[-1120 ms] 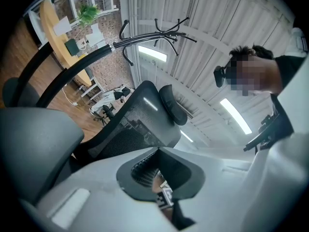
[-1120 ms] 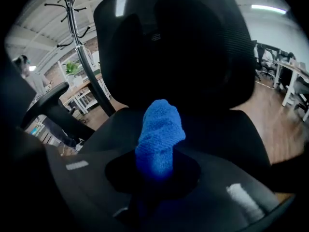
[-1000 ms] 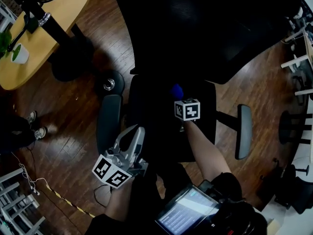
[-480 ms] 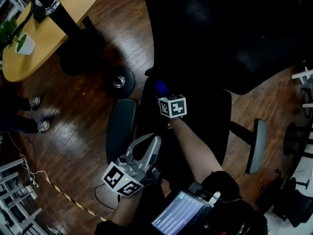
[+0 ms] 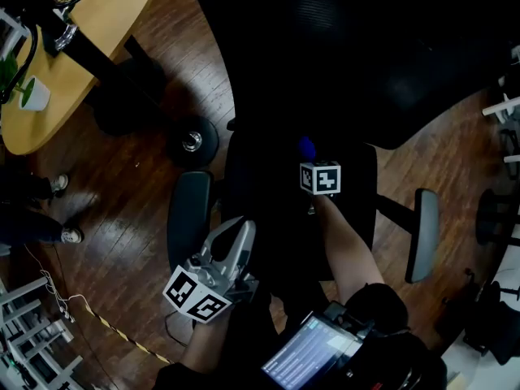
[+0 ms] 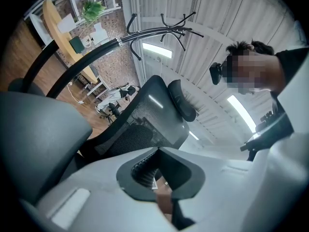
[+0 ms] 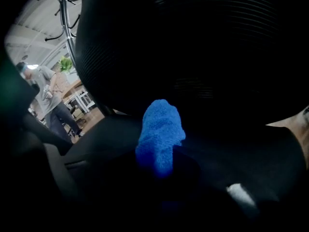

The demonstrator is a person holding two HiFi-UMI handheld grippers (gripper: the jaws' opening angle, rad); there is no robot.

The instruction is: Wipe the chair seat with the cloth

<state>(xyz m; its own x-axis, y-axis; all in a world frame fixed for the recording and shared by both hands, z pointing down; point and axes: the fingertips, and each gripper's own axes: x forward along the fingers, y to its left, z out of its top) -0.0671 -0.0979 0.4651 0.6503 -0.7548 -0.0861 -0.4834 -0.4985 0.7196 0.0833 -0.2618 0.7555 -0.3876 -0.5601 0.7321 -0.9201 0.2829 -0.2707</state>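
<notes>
The black office chair's seat (image 5: pixel 260 189) fills the middle of the head view, with its mesh backrest (image 5: pixel 357 47) above. My right gripper (image 5: pixel 309 156) is shut on a blue cloth (image 5: pixel 306 147) and presses it on the rear middle of the seat. In the right gripper view the cloth (image 7: pixel 161 129) sticks out past the right gripper (image 7: pixel 161 153) toward the backrest (image 7: pixel 193 47). My left gripper (image 5: pixel 243 228) hovers over the seat's front left corner beside the left armrest (image 5: pixel 188 216). In its own view the left gripper (image 6: pixel 157 151) is shut and holds nothing.
The right armrest (image 5: pixel 424 234) juts out at the right. A round wooden table (image 5: pixel 81 39) with a potted plant (image 5: pixel 28 94) stands at the upper left. A chair caster (image 5: pixel 192 142) rests on the wood floor. A lit tablet (image 5: pixel 313 352) hangs at the person's chest. Another person's shoes (image 5: pixel 61 184) are at left.
The right gripper with the cloth swept left across the seat, then back to the right. The left gripper stayed near the seat's front left corner.
</notes>
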